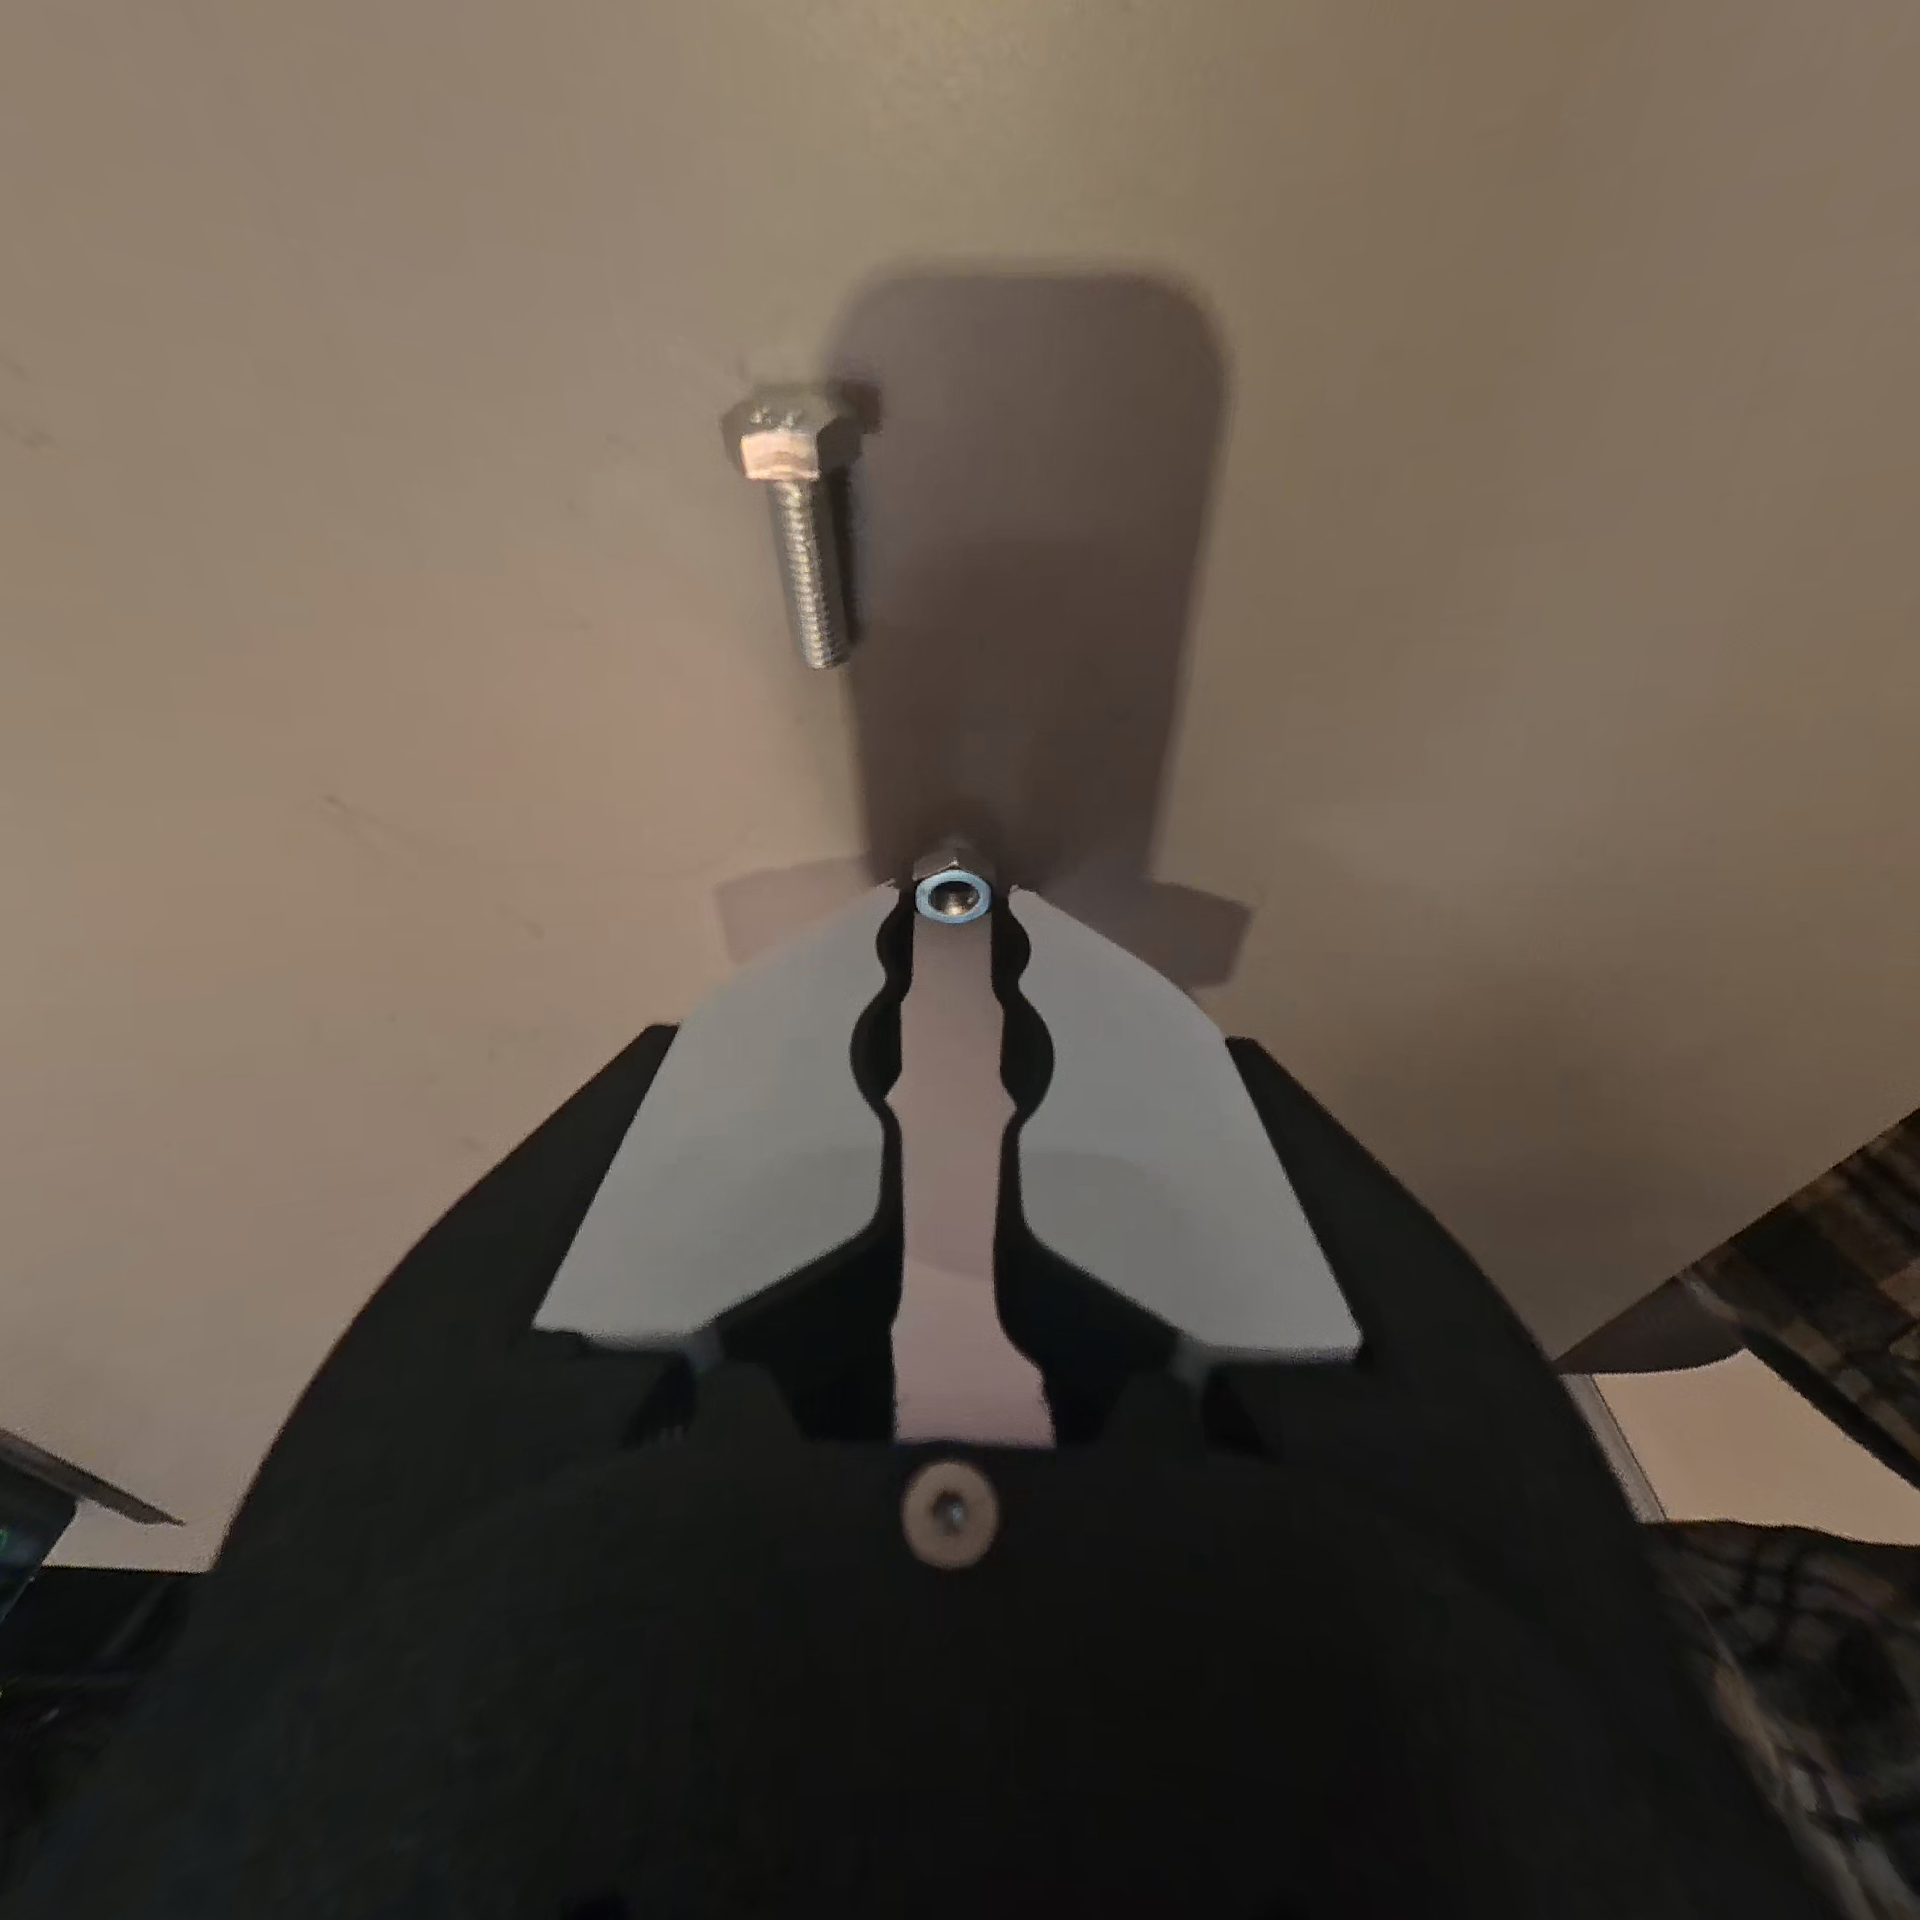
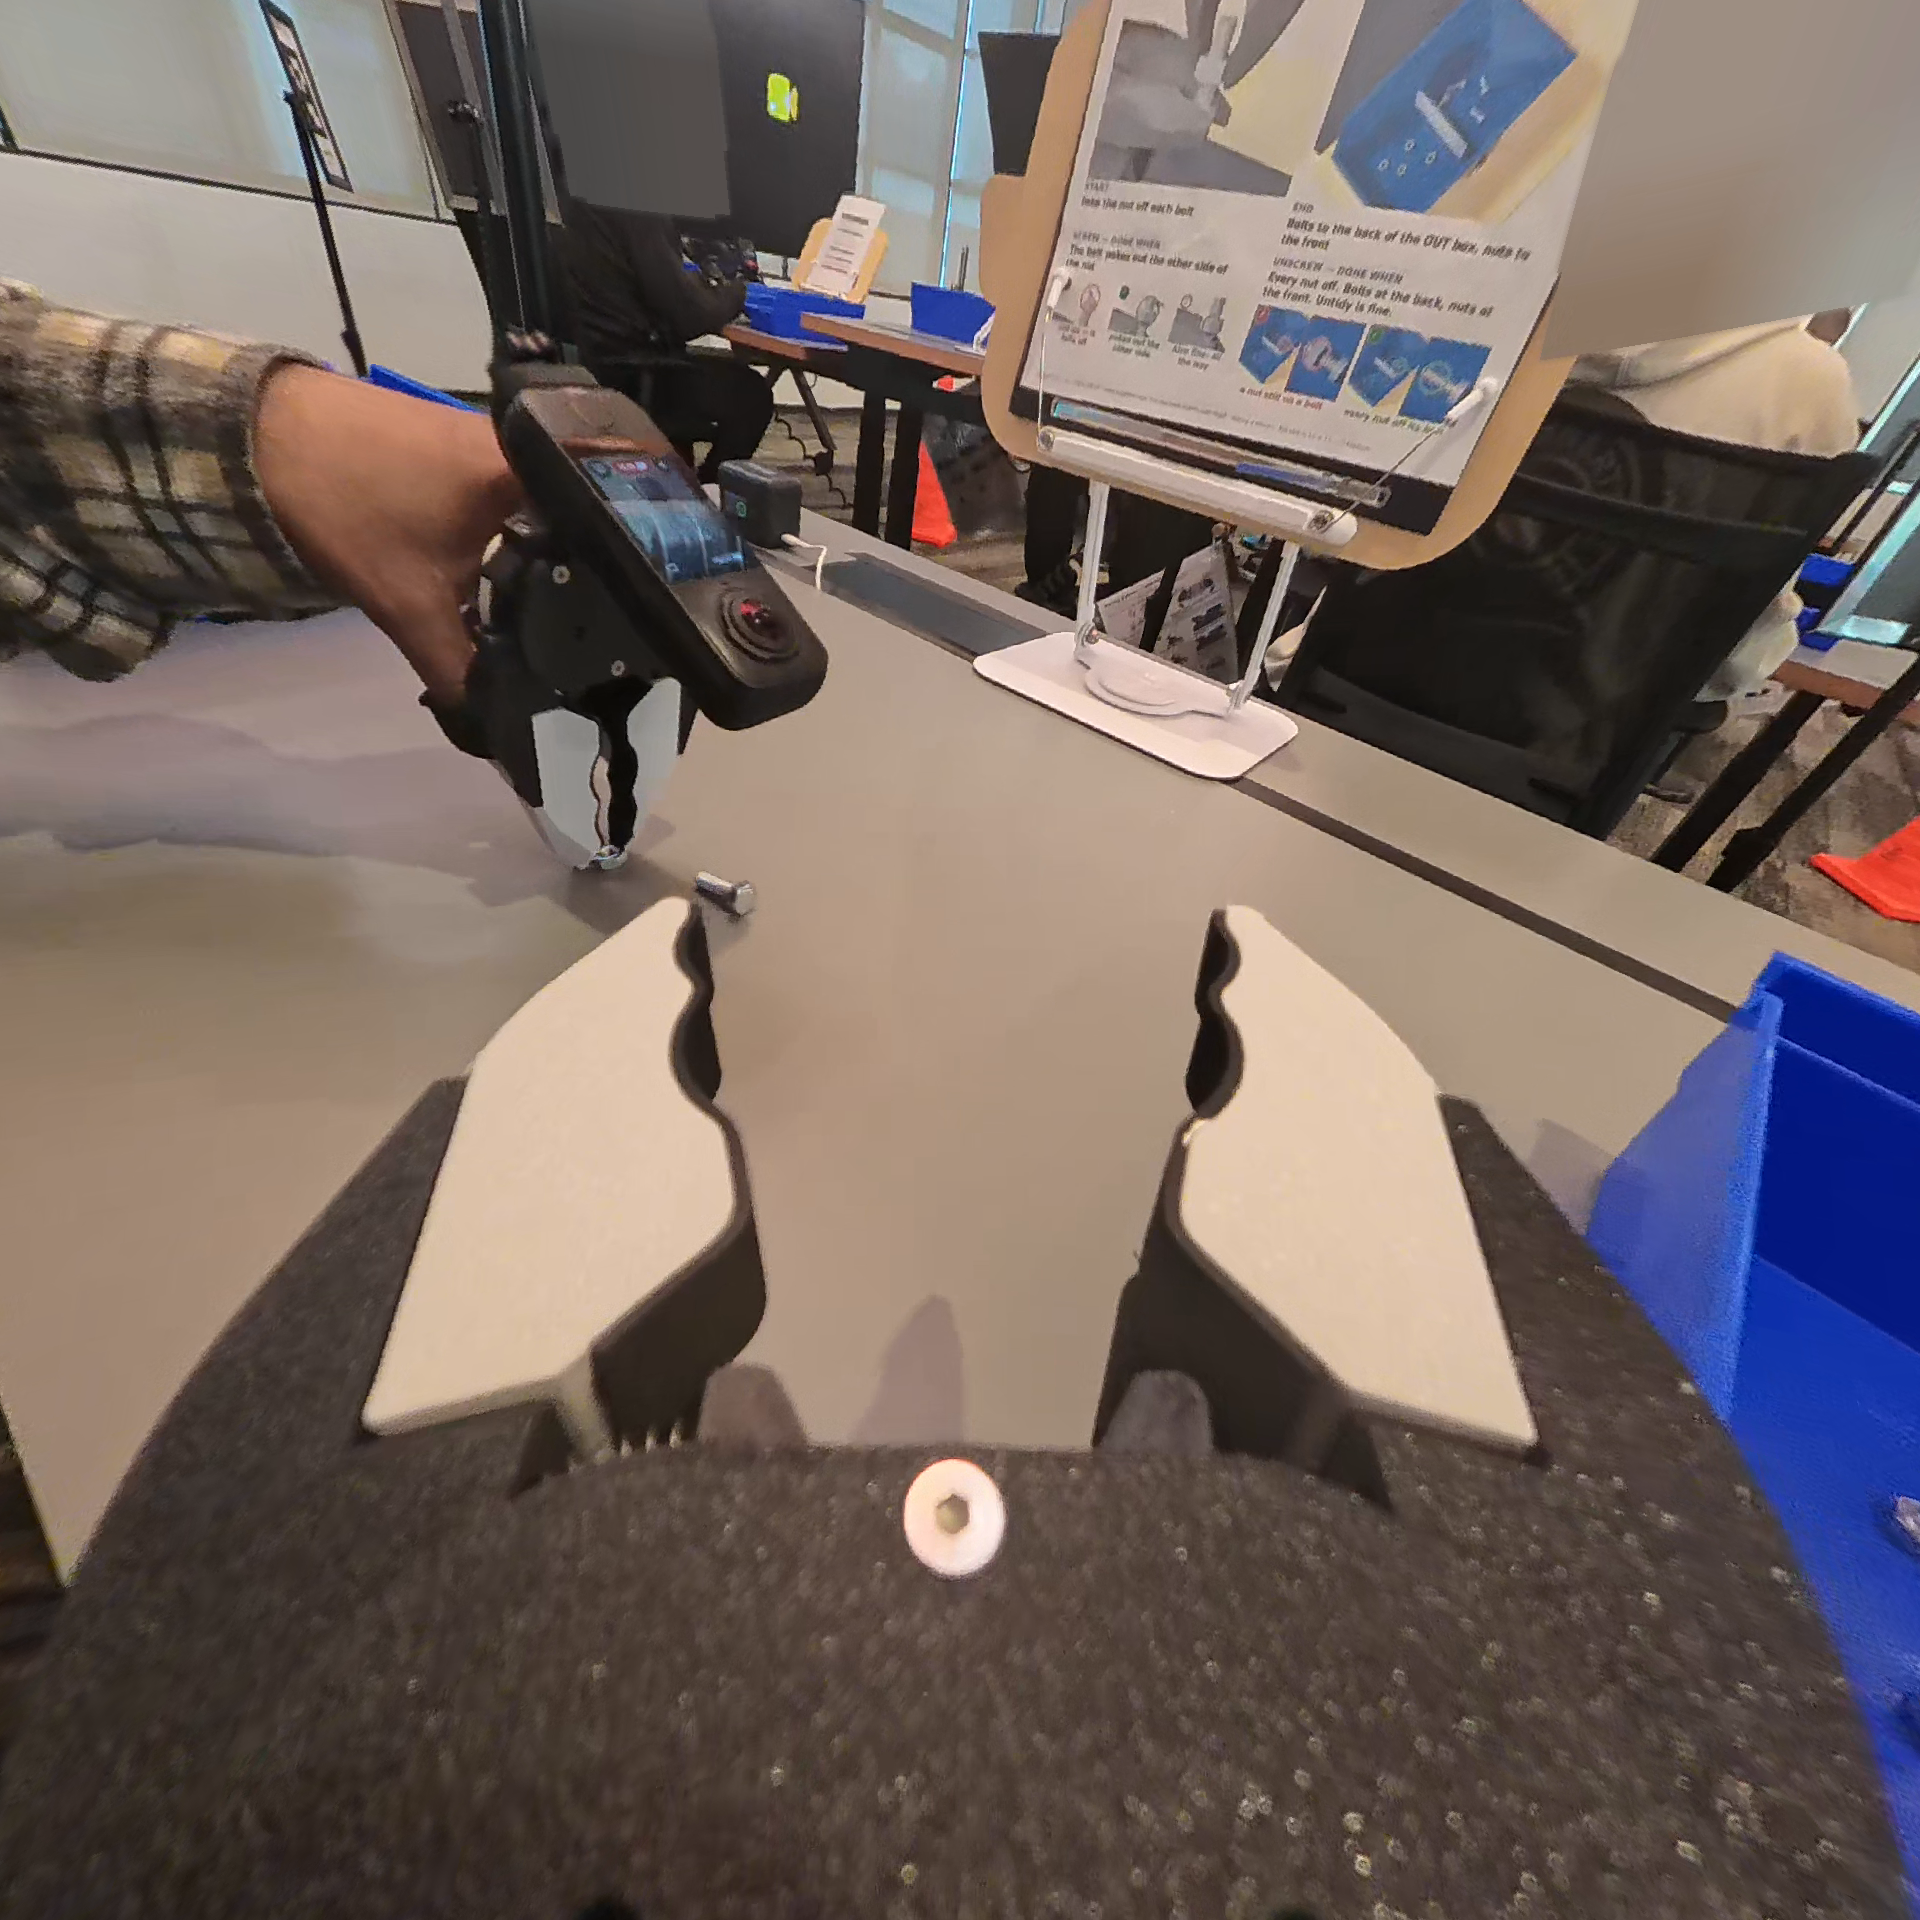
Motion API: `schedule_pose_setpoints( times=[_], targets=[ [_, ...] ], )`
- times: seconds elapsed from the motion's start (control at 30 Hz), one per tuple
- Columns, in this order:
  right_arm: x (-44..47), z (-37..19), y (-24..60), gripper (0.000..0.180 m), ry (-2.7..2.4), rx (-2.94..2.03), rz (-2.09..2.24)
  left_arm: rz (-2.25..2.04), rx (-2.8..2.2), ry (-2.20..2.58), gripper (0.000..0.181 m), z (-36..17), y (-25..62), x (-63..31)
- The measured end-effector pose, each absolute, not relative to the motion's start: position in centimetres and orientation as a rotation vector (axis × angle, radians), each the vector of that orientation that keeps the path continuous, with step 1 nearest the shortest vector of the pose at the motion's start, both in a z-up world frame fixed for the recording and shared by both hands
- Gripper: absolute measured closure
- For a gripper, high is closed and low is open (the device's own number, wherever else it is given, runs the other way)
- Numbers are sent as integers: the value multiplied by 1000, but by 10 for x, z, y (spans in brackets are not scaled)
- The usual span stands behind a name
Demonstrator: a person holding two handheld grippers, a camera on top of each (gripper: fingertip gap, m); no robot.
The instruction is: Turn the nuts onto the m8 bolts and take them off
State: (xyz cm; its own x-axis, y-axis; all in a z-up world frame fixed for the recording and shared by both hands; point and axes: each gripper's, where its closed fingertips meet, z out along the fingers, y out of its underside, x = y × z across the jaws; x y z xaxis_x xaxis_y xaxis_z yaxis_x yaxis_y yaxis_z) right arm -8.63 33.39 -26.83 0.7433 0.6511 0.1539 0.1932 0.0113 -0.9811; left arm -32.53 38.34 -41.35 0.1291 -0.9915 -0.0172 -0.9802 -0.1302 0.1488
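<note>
The left gripper (image 1: 954, 900) pinched a nut (image 1: 953, 896) at its very fingertips, down at the table (image 1: 416, 935), with the bolt (image 1: 800, 530) lying loose just beyond. The right gripper (image 2: 956, 935) stood spread wide and empty, near the bolt. So shallow a hold risked the nut twisting free, and the unsecured bolt could roll when approached.

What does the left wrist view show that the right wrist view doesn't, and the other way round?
Only the left wrist view shows the nut's bore end-on and the bolt's full threaded shank. Only the right wrist view shows the open right gripper, the blue bin, the instruction stand and the hand holding the left tool. Both show the left gripper shut on the nut, and the bolt lying loose on the table.
</note>
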Motion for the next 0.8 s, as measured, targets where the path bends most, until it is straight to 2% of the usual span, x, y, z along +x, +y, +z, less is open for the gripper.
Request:
schedule_pose_setpoints(
  times=[0.4, 0.57, 0.8],
  targets=[
    [-93, -274, 335, 90, -742, -1572, 398, -47, 2489, -2052, 152, -399, 395, -317],
    [-98, -274, 339, 90, -764, -1566, 422, 410, 2795, -2079, 145, -359, 417, -302],
    [-126, -278, 356, 92, -876, -1564, 486, 1019, 3190, -2223, 144, -314, 462, -308]
  ],
)
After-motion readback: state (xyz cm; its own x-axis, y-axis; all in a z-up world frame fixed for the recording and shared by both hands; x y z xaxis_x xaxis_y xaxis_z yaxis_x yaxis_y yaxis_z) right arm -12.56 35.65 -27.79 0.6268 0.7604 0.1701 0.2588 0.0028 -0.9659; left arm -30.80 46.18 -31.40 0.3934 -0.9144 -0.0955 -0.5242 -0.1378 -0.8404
